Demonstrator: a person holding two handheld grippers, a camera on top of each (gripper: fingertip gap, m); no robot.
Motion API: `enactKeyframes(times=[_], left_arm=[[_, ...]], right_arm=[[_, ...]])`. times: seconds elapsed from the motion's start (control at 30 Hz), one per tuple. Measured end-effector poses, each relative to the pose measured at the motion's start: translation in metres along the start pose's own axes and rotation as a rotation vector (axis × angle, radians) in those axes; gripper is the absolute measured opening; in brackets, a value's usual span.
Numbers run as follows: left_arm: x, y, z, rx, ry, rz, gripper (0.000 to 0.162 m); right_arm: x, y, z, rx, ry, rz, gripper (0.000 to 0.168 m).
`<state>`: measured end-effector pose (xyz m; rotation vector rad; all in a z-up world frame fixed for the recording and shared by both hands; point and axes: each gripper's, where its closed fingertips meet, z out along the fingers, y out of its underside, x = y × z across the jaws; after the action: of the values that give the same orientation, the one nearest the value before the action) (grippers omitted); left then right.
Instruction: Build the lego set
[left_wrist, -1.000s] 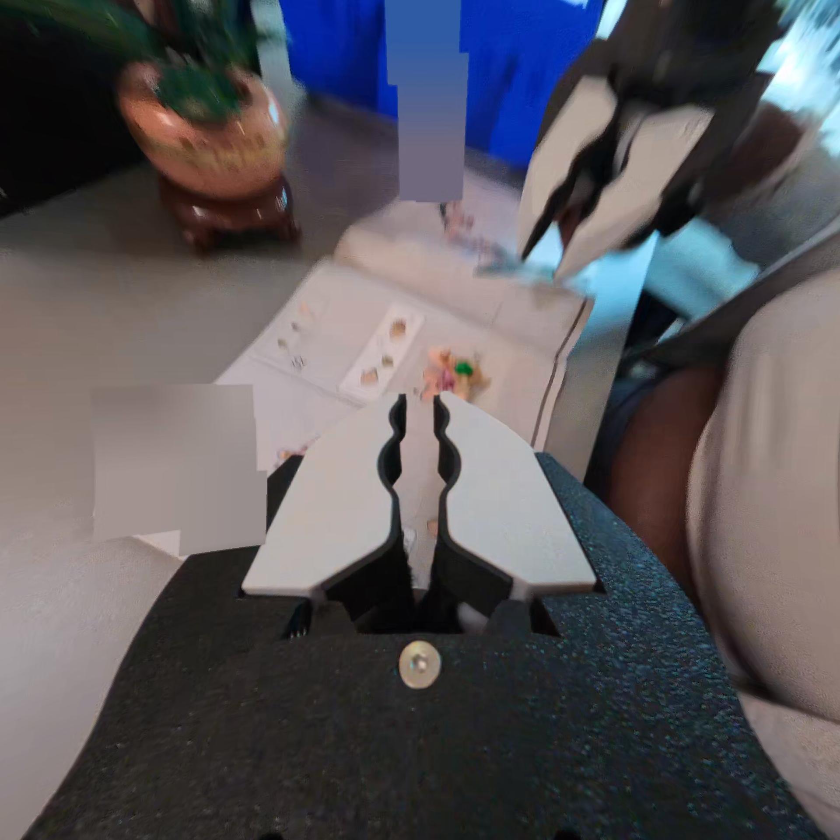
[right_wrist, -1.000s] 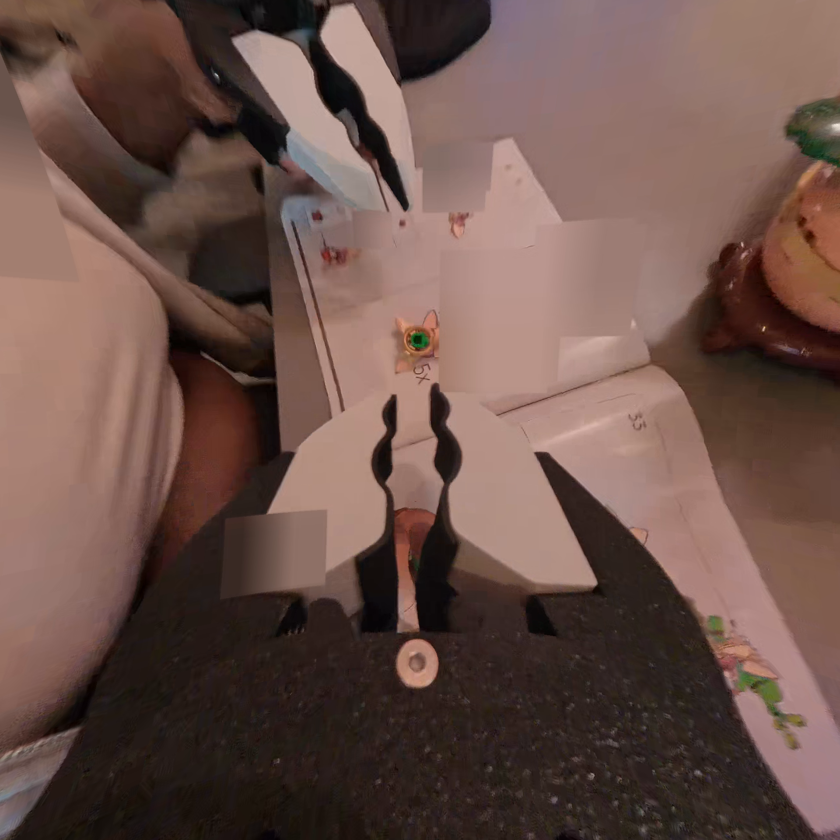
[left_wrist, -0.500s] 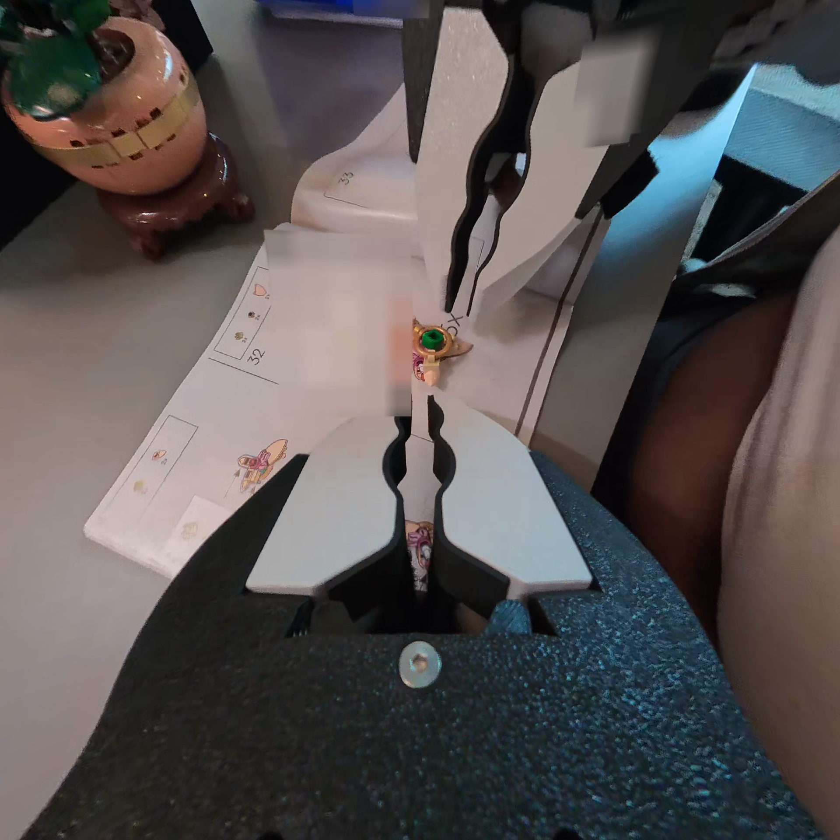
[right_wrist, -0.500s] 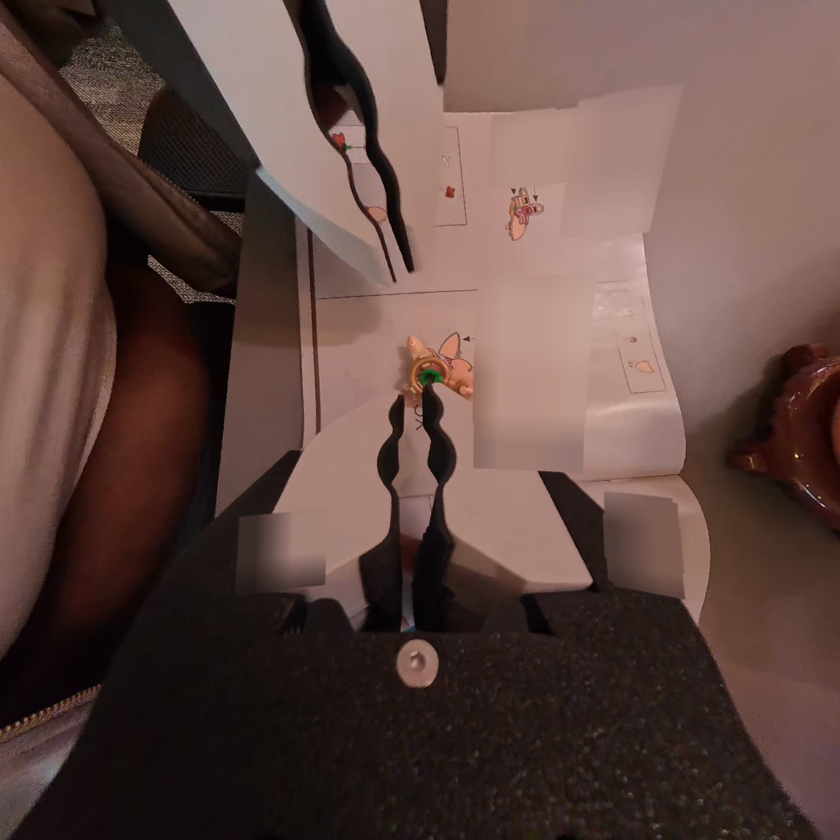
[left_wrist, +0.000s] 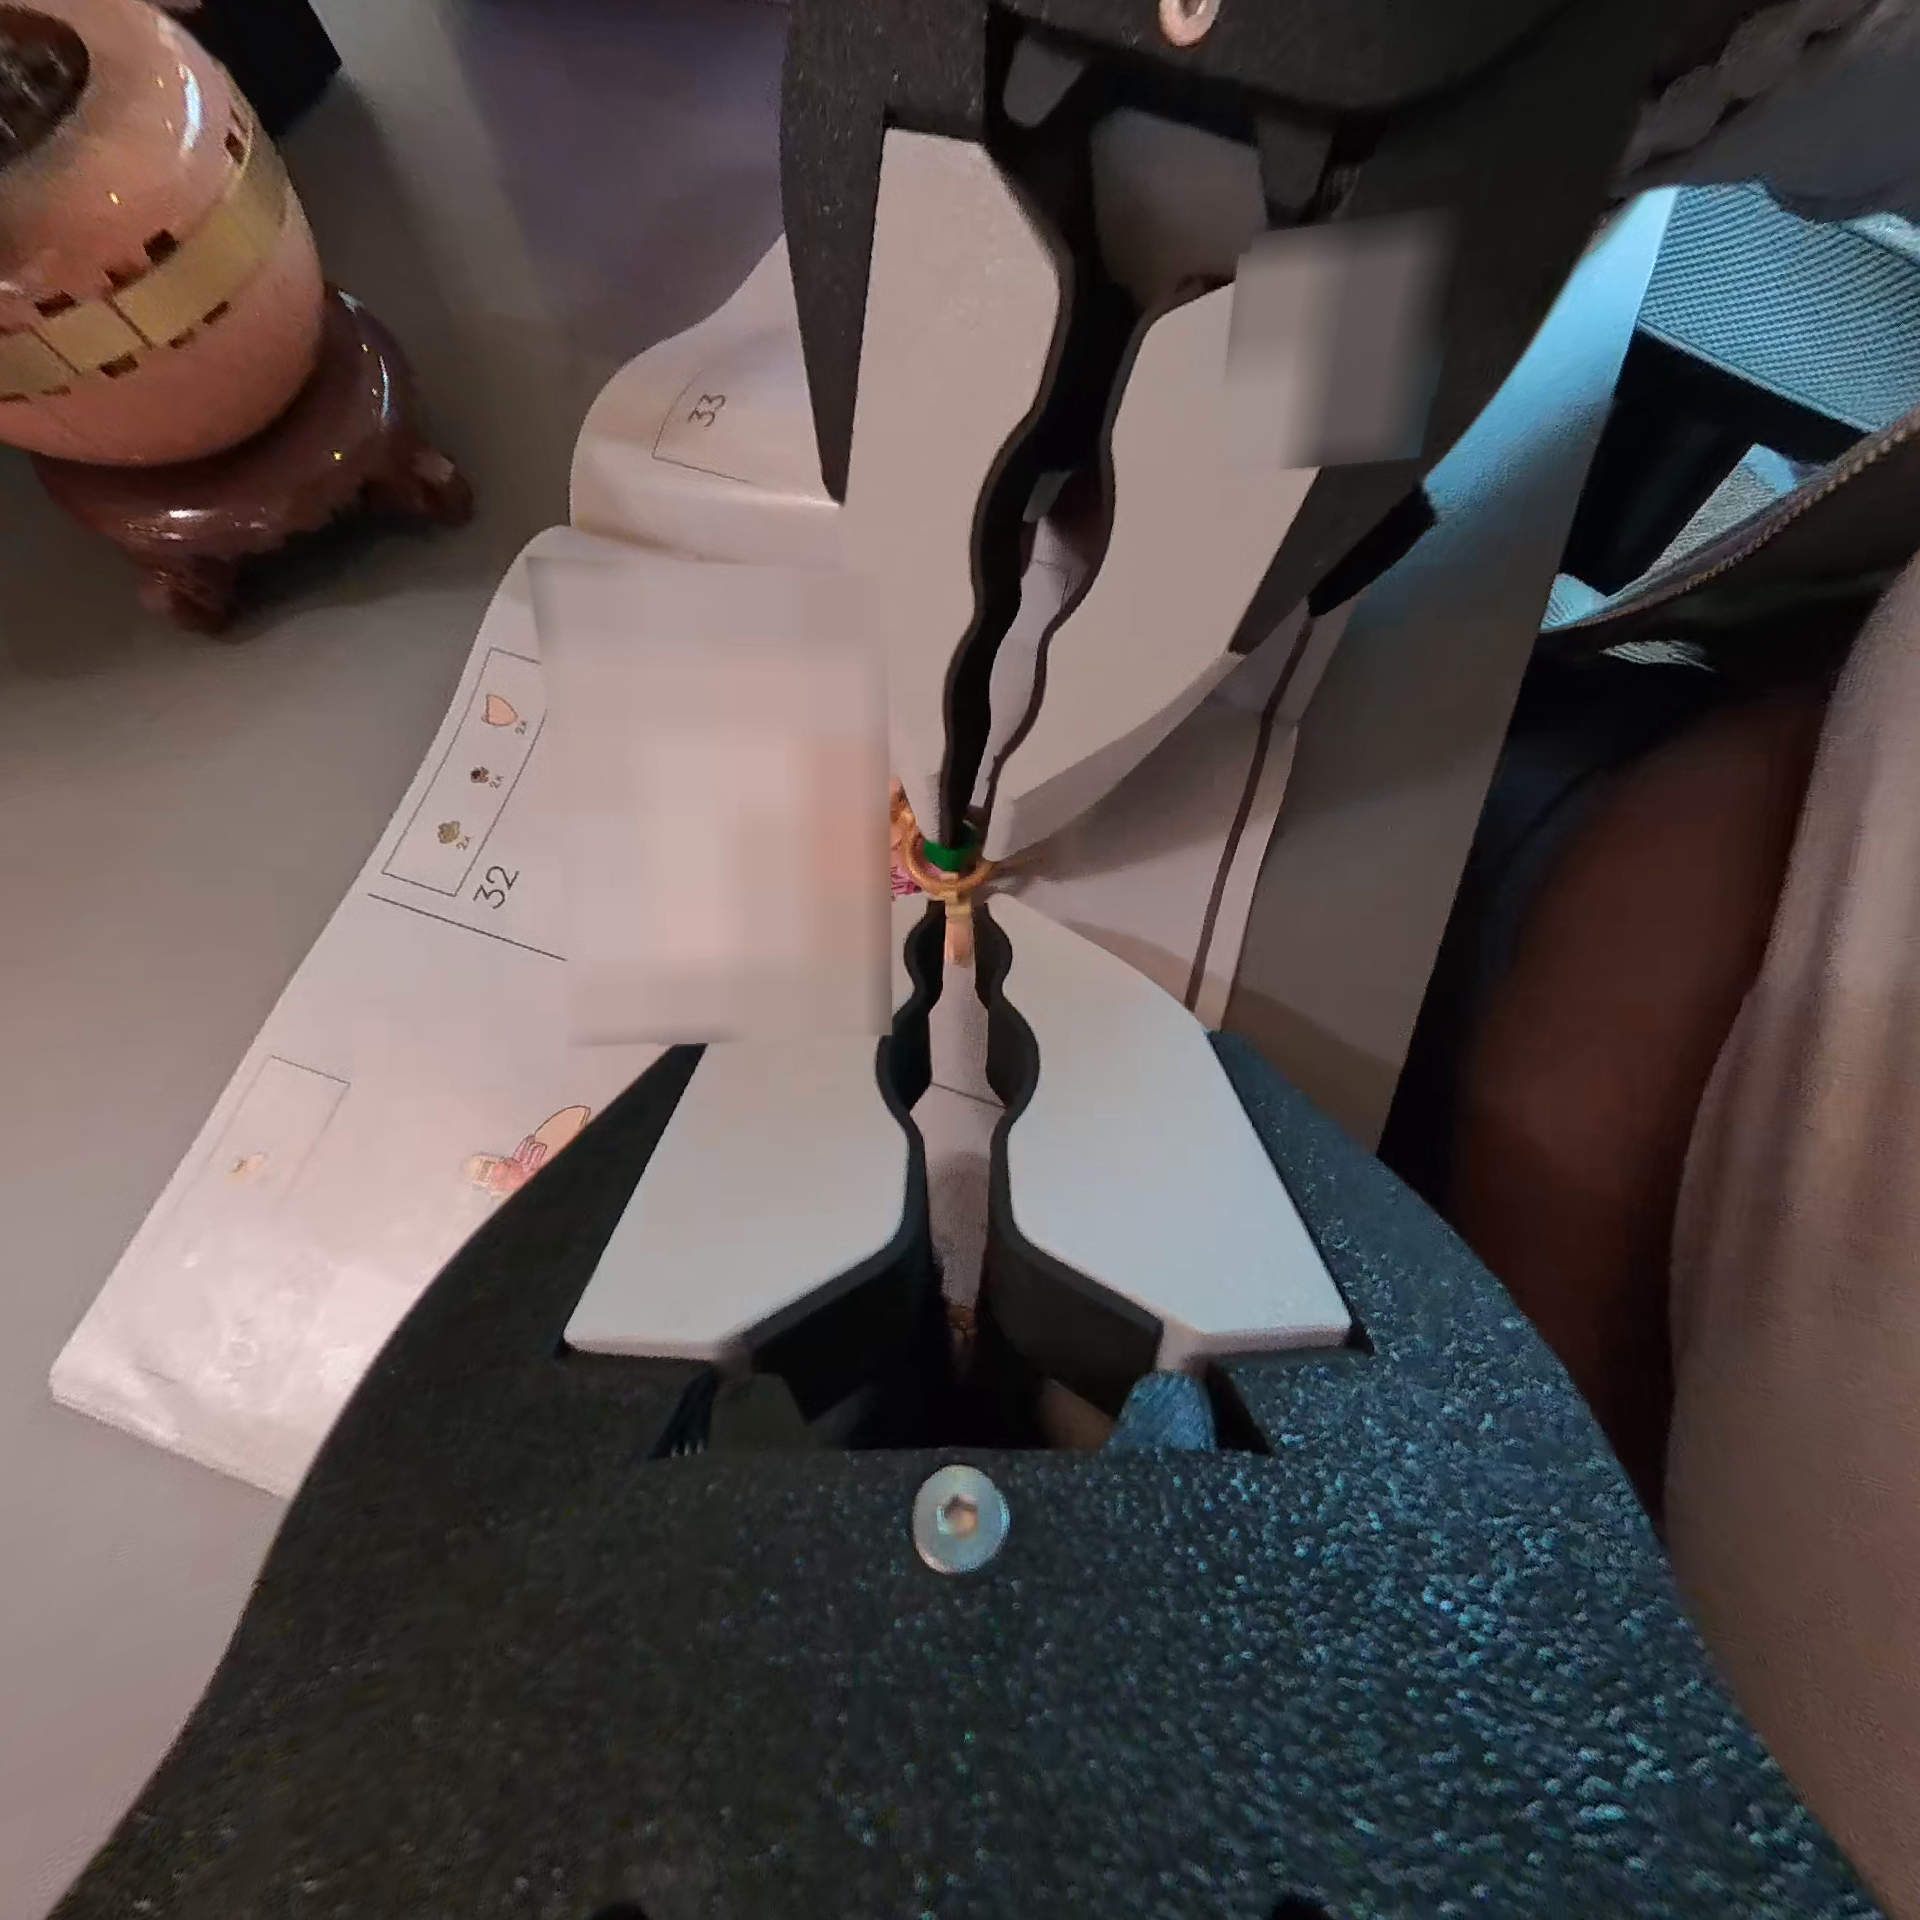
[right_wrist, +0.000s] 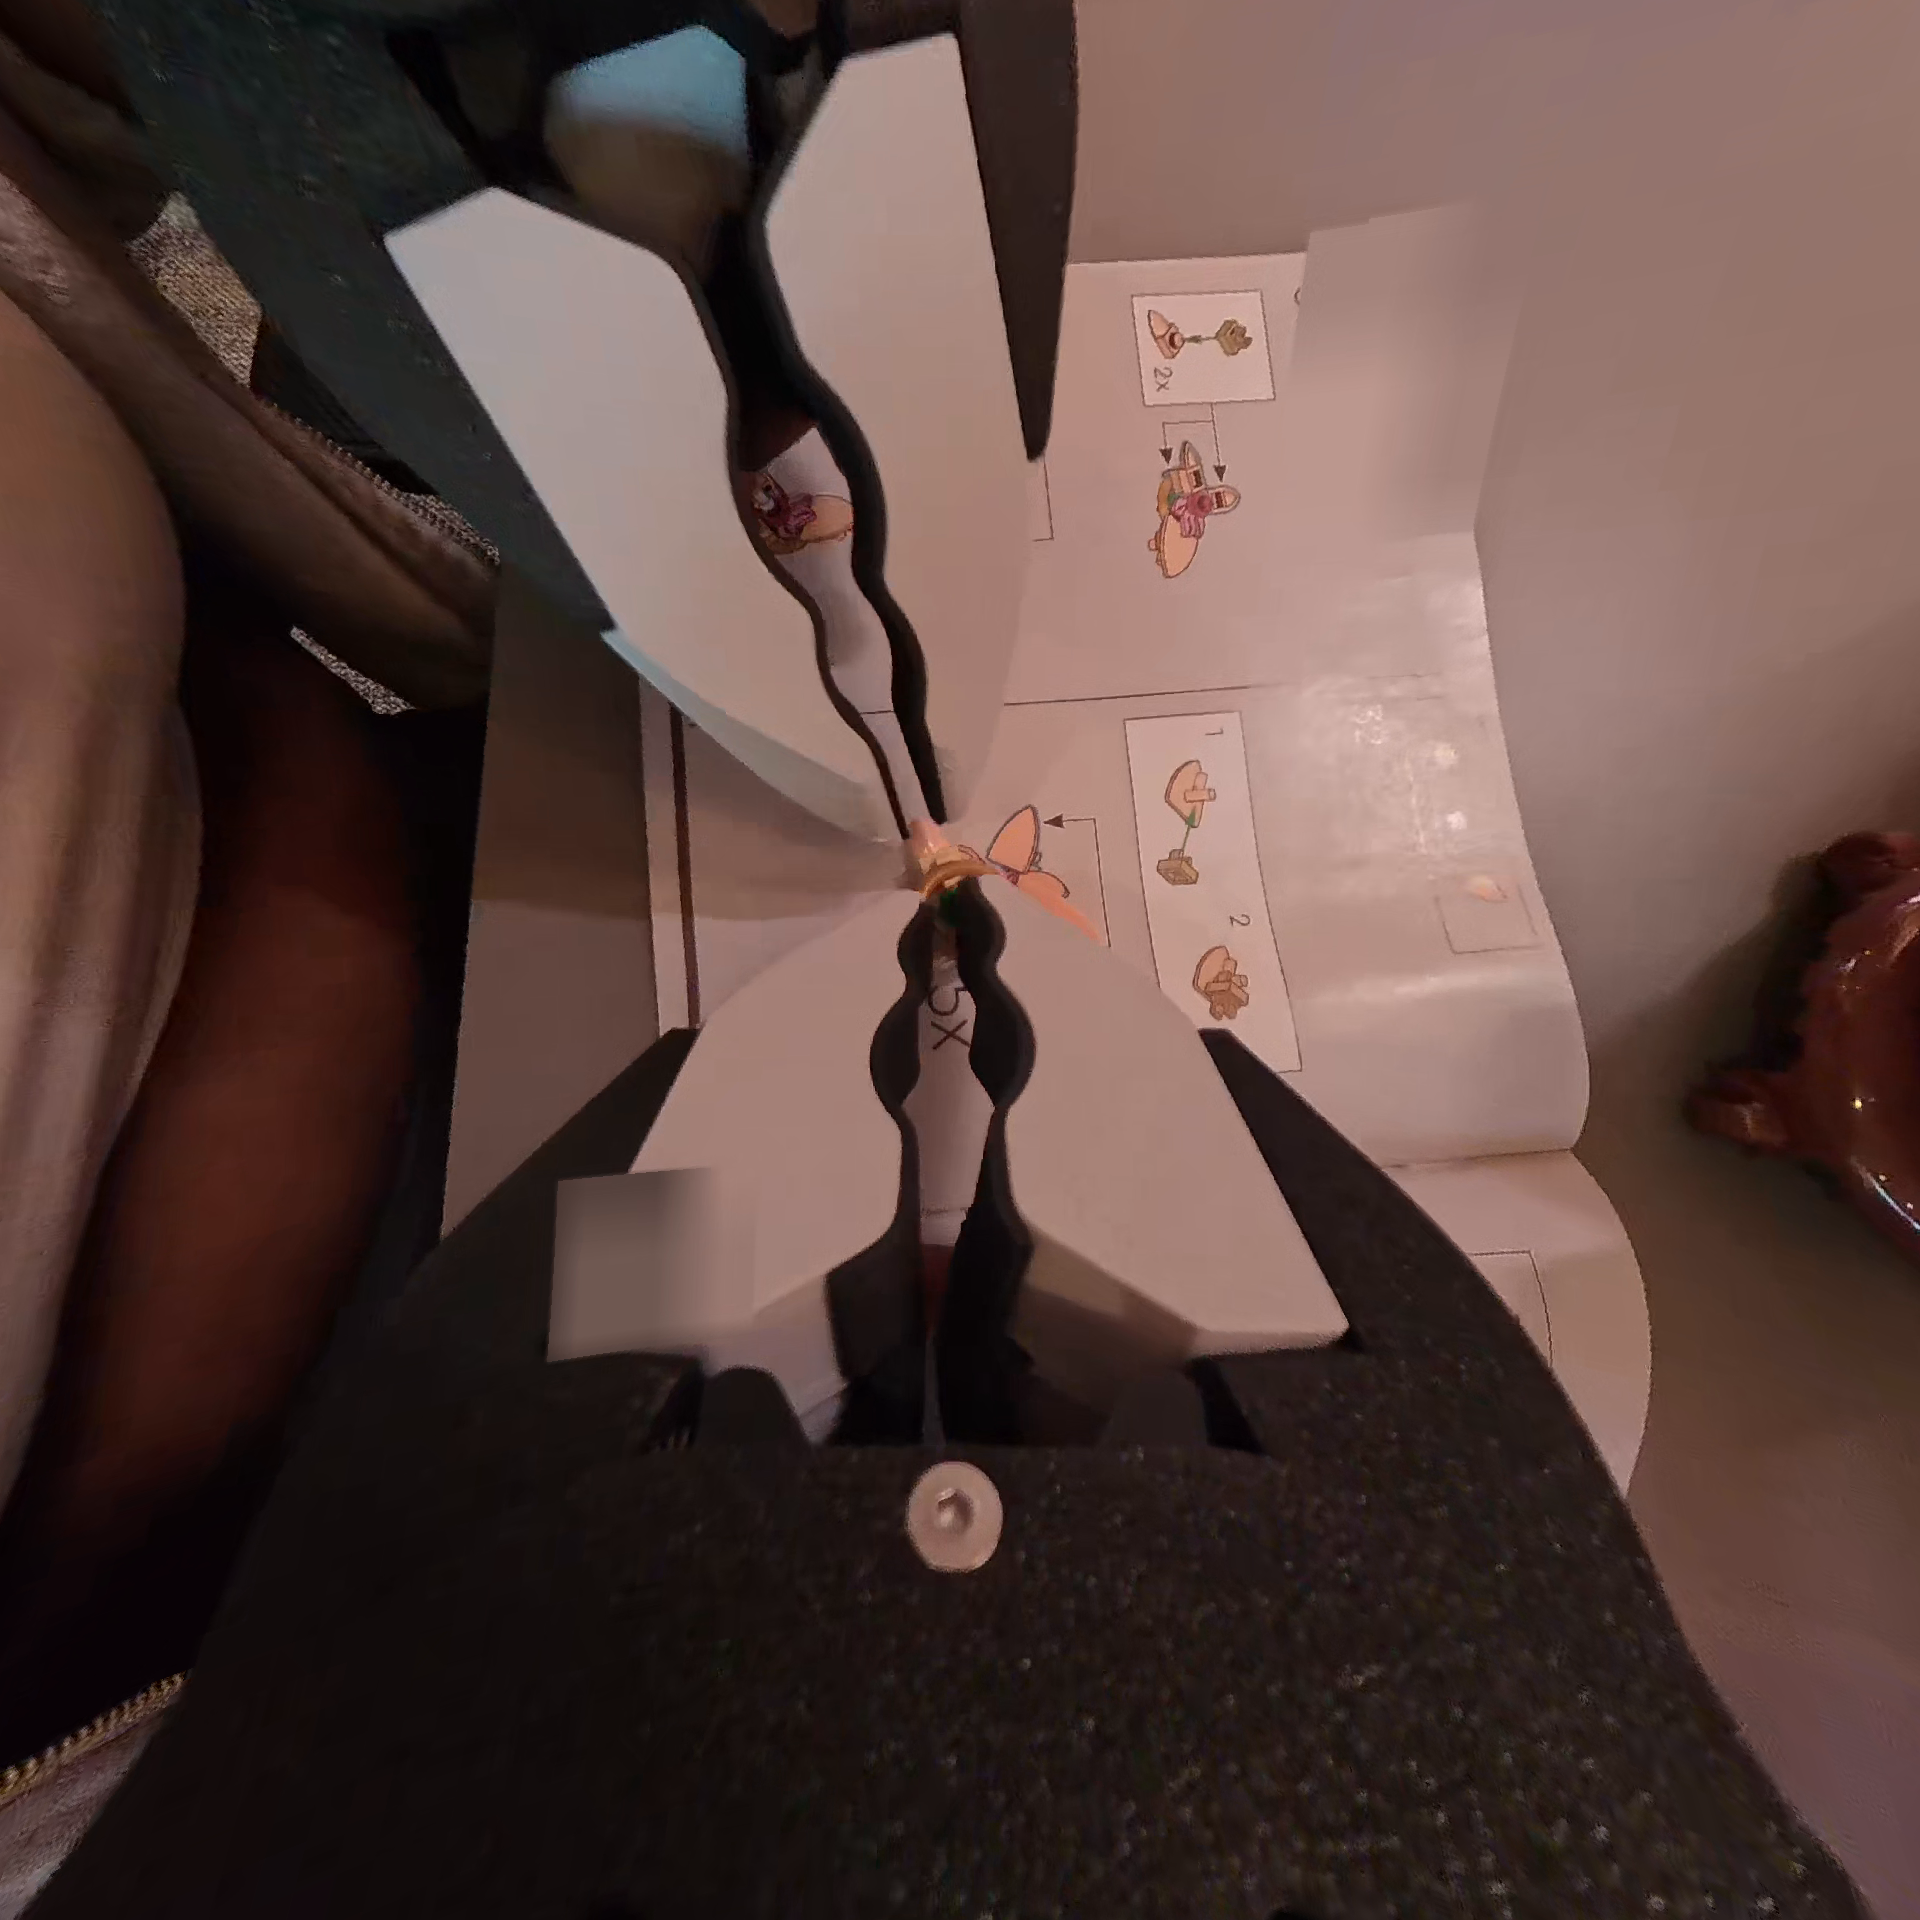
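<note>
Left claw (left_wrist: 957, 940) and right claw (right_wrist: 954, 925) pinching tiny lego piece (left_wrist: 943, 868), mostly hidden between tips

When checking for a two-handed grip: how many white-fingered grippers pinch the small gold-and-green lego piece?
2. The left gripper holds the peach tip of the small gold-and-green lego piece; the right gripper holds its green end.

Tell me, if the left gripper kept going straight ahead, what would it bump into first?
The left gripper already has the little lego piece at its fingertips, probably pinched. Going straight on, it would likely push that piece into the right gripper, whose tips meet it head-on from the other side. Depth is hard to judge.
</note>
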<state>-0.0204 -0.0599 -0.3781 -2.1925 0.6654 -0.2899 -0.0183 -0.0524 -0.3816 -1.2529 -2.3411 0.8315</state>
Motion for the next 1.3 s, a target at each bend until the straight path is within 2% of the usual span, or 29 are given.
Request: enactKeyframes(times=[0.17,0.53,0.73,0.93,1.13,1.3], left_arm=[[-0.001,0.012,0.008,-0.036,0.029,-0.041,0.004],[-0.002,0.009,0.008,-0.014,0.05,-0.075,0.003],[-0.003,0.009,0.008,-0.013,0.049,-0.079,0.003],[-0.006,0.008,0.006,-0.001,0.052,-0.119,0.003],[-0.009,-0.002,0.001,0.047,0.052,-0.134,0.003],[-0.007,0.003,0.008,0.004,0.051,-0.117,0.003]], right_arm=[[-0.002,-0.002,0.003,-0.043,-0.02,-0.011,0.005],[0.001,-0.002,0.004,-0.088,-0.042,0.073,0.004],[-0.001,-0.001,0.002,-0.127,-0.047,0.038,0.009],[0.021,-0.011,-0.018,0.053,0.105,0.04,0.0],[0.016,-0.006,-0.003,0.05,0.073,0.044,0.0],[0.014,-0.005,0.005,0.041,0.024,0.085,0.0]])
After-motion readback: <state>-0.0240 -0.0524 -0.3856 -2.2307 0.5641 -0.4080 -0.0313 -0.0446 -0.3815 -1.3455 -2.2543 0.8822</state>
